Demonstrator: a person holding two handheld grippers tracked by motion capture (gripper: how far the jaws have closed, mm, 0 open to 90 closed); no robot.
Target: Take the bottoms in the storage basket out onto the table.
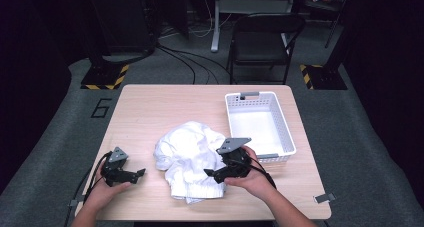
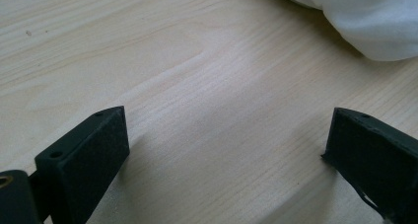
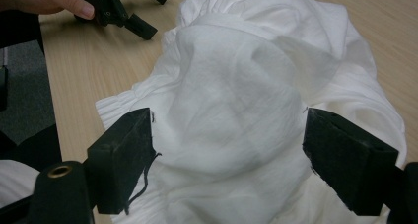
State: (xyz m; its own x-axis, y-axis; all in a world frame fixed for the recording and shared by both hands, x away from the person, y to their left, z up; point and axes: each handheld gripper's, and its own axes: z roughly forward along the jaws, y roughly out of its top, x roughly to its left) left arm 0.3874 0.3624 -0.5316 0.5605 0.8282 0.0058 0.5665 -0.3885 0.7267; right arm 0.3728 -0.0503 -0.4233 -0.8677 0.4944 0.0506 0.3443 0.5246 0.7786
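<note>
- High view: the cloth lies mid-worktop, nearer the front edge, basket at the right edge.
- Left gripper view: my left claw gapes over bare wood.
- Right gripper view: my right claw straddles a fold, jaws apart; pinching one thin layer could let it slip.

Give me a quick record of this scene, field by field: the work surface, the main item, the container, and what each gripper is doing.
surface: light wooden table
main item: crumpled white garment, lying mid-table
container: white slotted basket, on the table to the right of the garment, nothing visible inside
left gripper: jaws open over bare wood, garment off to one side
right gripper: jaws open astride a fold of the garment, pads not pressing it
contact: neither gripper holds anything
</note>
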